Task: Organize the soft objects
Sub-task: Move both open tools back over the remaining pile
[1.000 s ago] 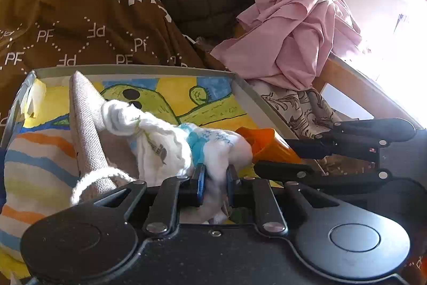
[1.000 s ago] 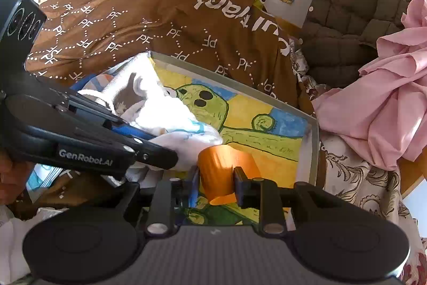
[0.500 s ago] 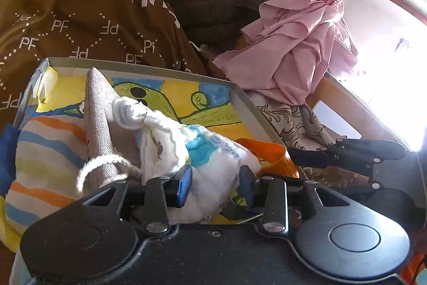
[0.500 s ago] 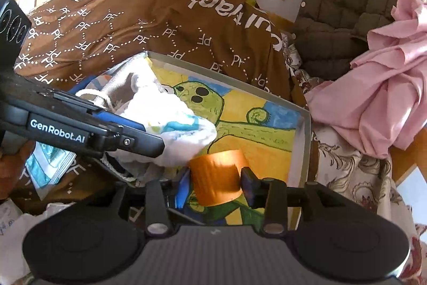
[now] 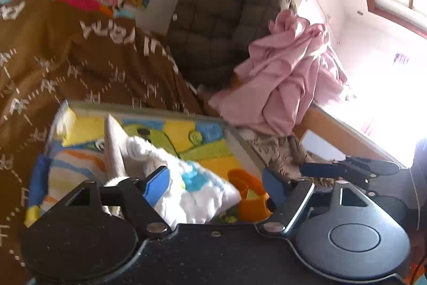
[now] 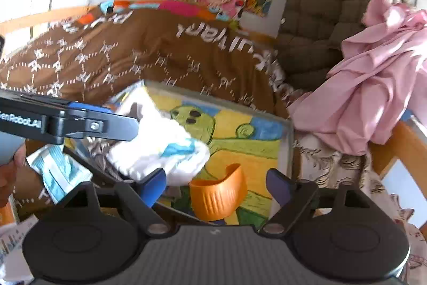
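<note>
A white cloth with blue patches (image 5: pixel 197 188) (image 6: pixel 162 148) lies in a shallow grey tray (image 5: pixel 240 146) (image 6: pixel 287 151) lined with a cartoon picture. Beside it rests a curved orange soft piece (image 5: pixel 250 196) (image 6: pixel 218 194). A grey fabric item with a rope loop (image 5: pixel 113 148) and a striped cloth (image 5: pixel 72 164) sit at the tray's left. My left gripper (image 5: pixel 217 184) is open just above the white cloth, touching nothing. My right gripper (image 6: pixel 217 182) is open too, its fingers either side of the orange piece without gripping it.
A brown patterned blanket (image 5: pixel 80 63) (image 6: pixel 160 52) lies behind the tray. A dark quilted jacket (image 5: pixel 226 18) (image 6: pixel 333 12) and a crumpled pink garment (image 5: pixel 288 82) (image 6: pixel 373 87) sit at the right, over a wooden bed rail (image 5: pixel 347 132). A blue-white packet (image 6: pixel 58 172) lies left.
Both grippers have opened and pulled back. The left let go of the white cloth and the right let go of the orange piece; both items now lie in the tray.
</note>
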{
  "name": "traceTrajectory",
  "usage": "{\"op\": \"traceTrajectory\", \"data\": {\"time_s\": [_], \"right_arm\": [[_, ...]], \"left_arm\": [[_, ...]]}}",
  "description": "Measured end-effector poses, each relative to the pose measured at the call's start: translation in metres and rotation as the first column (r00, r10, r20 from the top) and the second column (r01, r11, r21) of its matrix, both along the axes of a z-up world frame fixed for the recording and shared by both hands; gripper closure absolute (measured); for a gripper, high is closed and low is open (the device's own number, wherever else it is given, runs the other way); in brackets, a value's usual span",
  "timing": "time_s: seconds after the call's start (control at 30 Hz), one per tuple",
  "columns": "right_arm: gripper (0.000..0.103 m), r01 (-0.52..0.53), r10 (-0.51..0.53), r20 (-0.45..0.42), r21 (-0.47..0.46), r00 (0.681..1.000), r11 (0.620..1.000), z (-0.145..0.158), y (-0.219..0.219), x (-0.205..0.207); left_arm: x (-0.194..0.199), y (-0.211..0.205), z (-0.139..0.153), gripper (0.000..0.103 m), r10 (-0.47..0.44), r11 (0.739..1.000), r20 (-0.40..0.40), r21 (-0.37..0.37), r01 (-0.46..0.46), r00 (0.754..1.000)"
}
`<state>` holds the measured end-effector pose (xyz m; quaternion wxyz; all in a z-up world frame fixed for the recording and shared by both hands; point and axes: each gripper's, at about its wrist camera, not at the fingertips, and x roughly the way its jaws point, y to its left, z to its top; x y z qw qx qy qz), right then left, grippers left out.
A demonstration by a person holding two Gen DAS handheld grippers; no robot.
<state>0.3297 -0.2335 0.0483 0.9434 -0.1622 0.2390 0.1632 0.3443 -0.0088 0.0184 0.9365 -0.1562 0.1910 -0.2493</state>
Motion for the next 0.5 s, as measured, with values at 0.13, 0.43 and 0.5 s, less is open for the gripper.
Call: {"op": "traceTrajectory", "data": {"time_s": [0.13, 0.43, 0.5], "right_arm": [[0.009, 0.020, -0.021, 0.036, 0.042, 0.999, 0.999, 0.014, -0.006, -0.015], [0.000, 0.035, -0.045, 0.097, 0.104, 0.994, 0.994, 0.042, -0.016, -0.061], [0.000, 0.038, -0.051, 0.106, 0.117, 0.993, 0.992, 0.048, -0.018, -0.074]], "left_arm": [[-0.021, 0.003, 0.014, 0.006, 0.043, 0.999, 0.056, 0.006, -0.043, 0.997], [-0.073, 0.013, 0.034, 0.001, 0.130, 0.990, 0.118, 0.043, -0.135, 0.985], [-0.083, 0.016, 0.036, 0.001, 0.151, 0.986, 0.115, 0.046, -0.157, 0.982]]}}
